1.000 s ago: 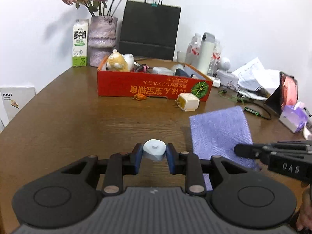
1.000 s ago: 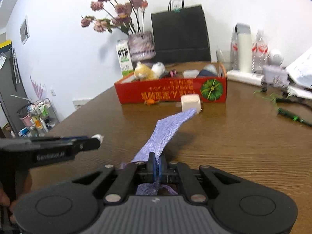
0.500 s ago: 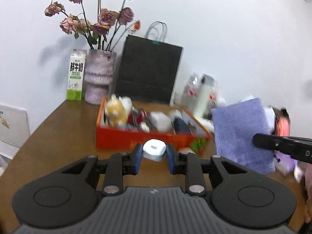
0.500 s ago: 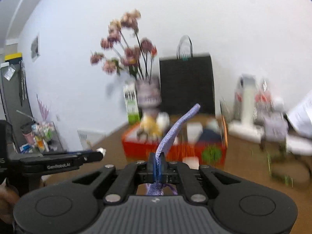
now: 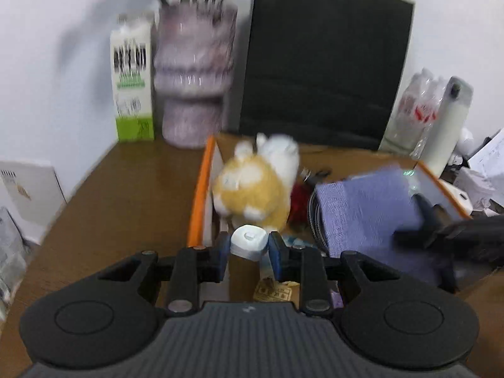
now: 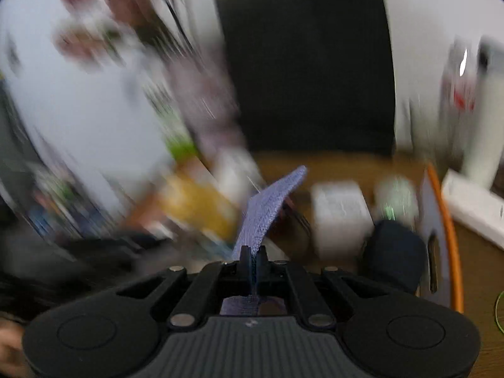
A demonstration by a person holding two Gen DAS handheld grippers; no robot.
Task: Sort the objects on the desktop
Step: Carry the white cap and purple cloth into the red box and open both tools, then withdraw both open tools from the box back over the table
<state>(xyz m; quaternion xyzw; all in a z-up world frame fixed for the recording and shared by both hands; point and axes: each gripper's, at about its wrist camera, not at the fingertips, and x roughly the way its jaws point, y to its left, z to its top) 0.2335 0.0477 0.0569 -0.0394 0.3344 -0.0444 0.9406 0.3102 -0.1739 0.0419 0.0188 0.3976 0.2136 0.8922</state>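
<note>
Now the left gripper [image 5: 249, 245] clamped a white cap [image 5: 249, 244] above the box [image 5: 197, 201]; at 3 o'clock, the right gripper [image 6: 253, 256] pinched a purple cloth [image 6: 267, 208].

Both views are fisheye wrist cams looking forward and down along their fingers. Left cam sits close over the near left end of the orange-rimmed box [image 5: 196, 195], facing the back wall: vase [image 5: 193, 72], black bag [image 5: 324, 63]. Right cam sits close over the box's right end, heavily motion-blurred. Shared: box interior, yellow plush [image 5: 252, 186], purple cloth [image 6: 267, 208], black bag, bottles [image 5: 447, 126] at right.
</note>
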